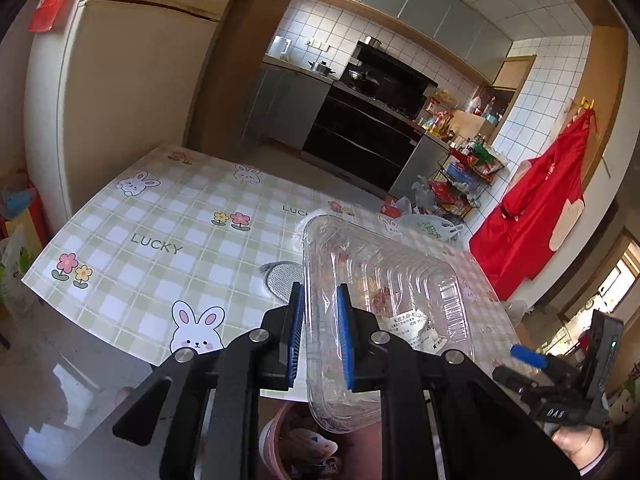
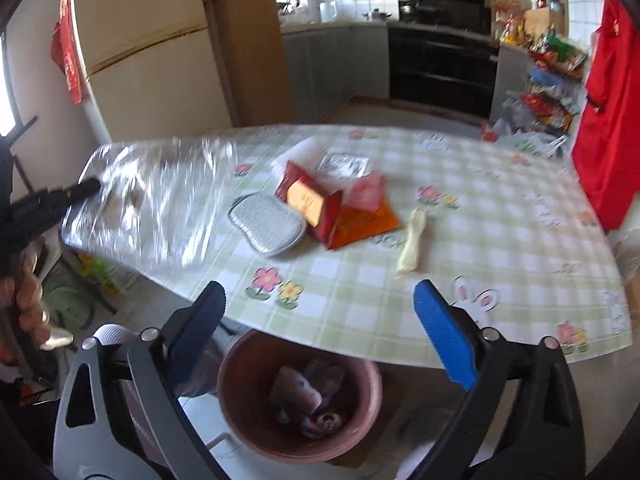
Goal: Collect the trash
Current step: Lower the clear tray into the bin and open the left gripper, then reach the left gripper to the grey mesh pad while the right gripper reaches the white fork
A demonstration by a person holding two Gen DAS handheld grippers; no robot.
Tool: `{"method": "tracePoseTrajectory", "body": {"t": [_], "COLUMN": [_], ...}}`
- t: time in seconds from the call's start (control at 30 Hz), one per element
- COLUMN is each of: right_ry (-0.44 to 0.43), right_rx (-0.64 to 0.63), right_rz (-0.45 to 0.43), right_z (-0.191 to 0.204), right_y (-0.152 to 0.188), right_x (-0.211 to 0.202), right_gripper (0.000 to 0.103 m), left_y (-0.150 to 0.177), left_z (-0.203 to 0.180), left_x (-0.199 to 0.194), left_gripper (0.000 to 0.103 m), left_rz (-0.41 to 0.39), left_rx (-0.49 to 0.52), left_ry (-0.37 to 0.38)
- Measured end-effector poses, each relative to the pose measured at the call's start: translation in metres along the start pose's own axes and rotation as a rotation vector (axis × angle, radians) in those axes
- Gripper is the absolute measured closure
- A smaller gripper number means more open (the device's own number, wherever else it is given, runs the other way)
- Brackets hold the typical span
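A kitchen table under a green checked cloth fills the left wrist view, where the left gripper is clamped on the rim of a clear plastic tray, raised above a pink bin. In the right wrist view the right gripper stands wide apart and empty over that bin (wrappers already inside); red packets lie on the cloth.
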State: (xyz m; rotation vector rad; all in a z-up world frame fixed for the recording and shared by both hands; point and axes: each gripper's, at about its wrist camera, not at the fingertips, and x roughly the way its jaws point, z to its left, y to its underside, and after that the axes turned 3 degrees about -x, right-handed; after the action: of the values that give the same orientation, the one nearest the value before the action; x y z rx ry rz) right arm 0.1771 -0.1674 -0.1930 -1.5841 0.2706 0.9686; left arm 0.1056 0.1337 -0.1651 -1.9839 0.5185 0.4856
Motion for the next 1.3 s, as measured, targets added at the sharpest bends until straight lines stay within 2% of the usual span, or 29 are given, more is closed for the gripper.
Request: {"method": "tracePoseTrajectory", "body": {"t": [0.1,0.33,0.53,0.73,0.77,0.83,0.9,1.0,1.17,1.2,1.3], "right_ry": [0.053,0.098,0.086,0.087,0.086,0.090,0.094,0.100,0.119,0.122,0.123], "right_rx": [-0.013,0.009,0.023,0.056,0.063,0.072,0.079,0.080,0.081,0.084,0.098], "right_rz": [-0.037,-0.084,-0.091,-0.090,-0.090,-0.087,-0.085,-0.085,-0.093,-0.096,-0.106], "right_z": [-0.005,-0.014,-0.019,-0.032,-0.034,-0.037,-0.038,-0.039,-0.039,-0.039,-0.041], "right_y": [-0.005,0.000,0.009,0.013,0.013,0.014,0.014,0.014,0.013,0.013,0.013], "right_x": [-0.015,-0.036,-0.042,-0.046,-0.045,-0.045,-0.044,-0.043,-0.041,-0.042,-0.044], "right_gripper": [0.006,0.006,0.006,0.006,0.006,0.006,0.006,0.006,0.006,0.006,0.006], "left_y": [0.013,0.050,0.080,0.100,0.103,0.109,0.113,0.112,0.090,0.084,0.064], "left_z": [-0.013,-0.038,-0.056,-0.071,-0.073,-0.075,-0.077,-0.076,-0.064,-0.063,-0.055], "left_x": [0.004,0.022,0.042,0.066,0.071,0.083,0.091,0.095,0.078,0.073,0.055], "left_gripper": [0.087,0.087,0.086,0.081,0.078,0.064,0.041,0.030,0.015,0.011,0.006], "left_rz": [0.032,0.142,0.231,0.319,0.338,0.375,0.396,0.394,0.291,0.265,0.167], "left_rx": [0.053,0.133,0.203,0.248,0.252,0.253,0.248,0.225,0.167,0.162,0.162], "left_ry": [0.008,0.029,0.016,0.047,0.051,0.071,0.089,0.110,0.087,0.072,0.018]}}
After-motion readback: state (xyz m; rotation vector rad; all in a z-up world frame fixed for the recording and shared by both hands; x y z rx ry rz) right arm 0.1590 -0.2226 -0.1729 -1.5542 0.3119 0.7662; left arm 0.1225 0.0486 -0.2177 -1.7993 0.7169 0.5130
